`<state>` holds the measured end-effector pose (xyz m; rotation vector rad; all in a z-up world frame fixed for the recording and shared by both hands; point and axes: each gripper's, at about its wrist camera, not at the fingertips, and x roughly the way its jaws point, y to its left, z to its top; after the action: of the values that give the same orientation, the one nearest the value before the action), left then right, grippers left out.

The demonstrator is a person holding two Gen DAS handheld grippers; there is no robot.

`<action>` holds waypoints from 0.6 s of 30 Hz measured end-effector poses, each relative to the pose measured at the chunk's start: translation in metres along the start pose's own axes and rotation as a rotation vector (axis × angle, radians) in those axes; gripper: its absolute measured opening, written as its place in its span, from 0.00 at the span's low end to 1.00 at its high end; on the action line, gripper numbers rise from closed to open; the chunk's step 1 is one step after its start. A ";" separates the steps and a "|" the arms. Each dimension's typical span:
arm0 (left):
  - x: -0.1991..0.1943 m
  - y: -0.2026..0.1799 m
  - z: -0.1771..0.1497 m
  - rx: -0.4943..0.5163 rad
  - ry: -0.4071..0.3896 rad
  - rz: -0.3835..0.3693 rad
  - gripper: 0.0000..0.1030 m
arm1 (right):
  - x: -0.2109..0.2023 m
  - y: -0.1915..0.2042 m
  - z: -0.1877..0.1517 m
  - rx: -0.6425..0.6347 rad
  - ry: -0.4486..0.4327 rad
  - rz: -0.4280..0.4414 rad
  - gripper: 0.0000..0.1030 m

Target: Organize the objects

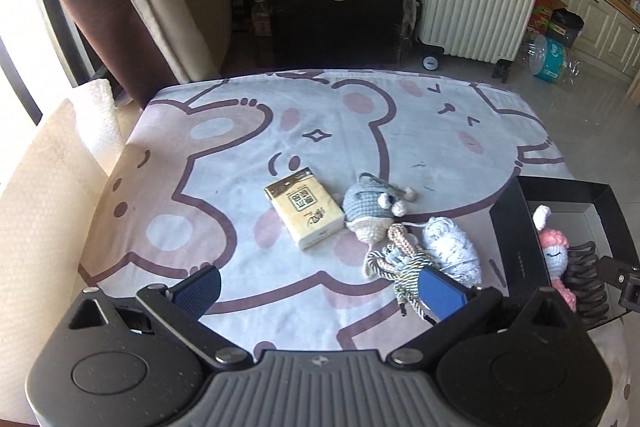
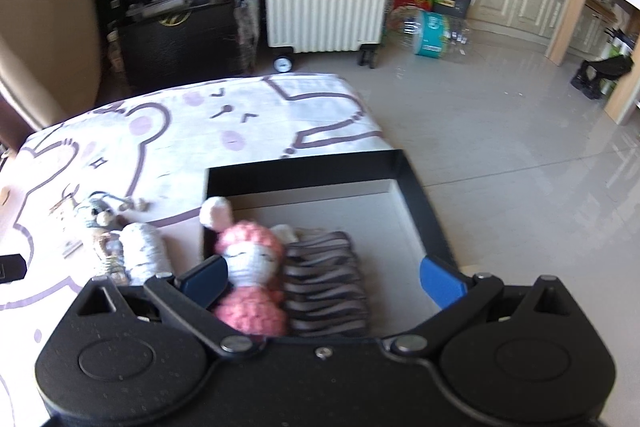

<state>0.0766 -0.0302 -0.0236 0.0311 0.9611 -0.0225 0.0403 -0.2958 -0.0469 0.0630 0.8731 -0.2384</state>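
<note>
Both claws, left (image 1: 320, 289) and right (image 2: 322, 281), gape wide and hold nothing, so I should reach my left one straight ahead, gently, for the mouse (image 1: 370, 211) beyond its tips, then box (image 1: 516, 247) it.

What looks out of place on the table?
Nothing spilled or damaged. The tissue pack, grey crochet mouse, cord bundle and white yarn ball lie loose outside the black box, which holds only the pink crochet doll and a dark ridged item.
</note>
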 end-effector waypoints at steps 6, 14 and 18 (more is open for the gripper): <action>-0.006 0.022 -0.002 -0.017 -0.003 0.025 1.00 | 0.000 0.027 0.002 -0.033 -0.001 0.039 1.00; -0.010 0.041 -0.006 -0.019 -0.003 0.059 1.00 | -0.002 0.053 0.002 -0.056 -0.003 0.081 1.00; -0.011 0.048 -0.008 -0.021 -0.002 0.071 1.00 | -0.003 0.065 0.002 -0.072 -0.003 0.091 1.00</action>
<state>0.0654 0.0178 -0.0182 0.0462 0.9572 0.0532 0.0554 -0.2328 -0.0459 0.0350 0.8729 -0.1221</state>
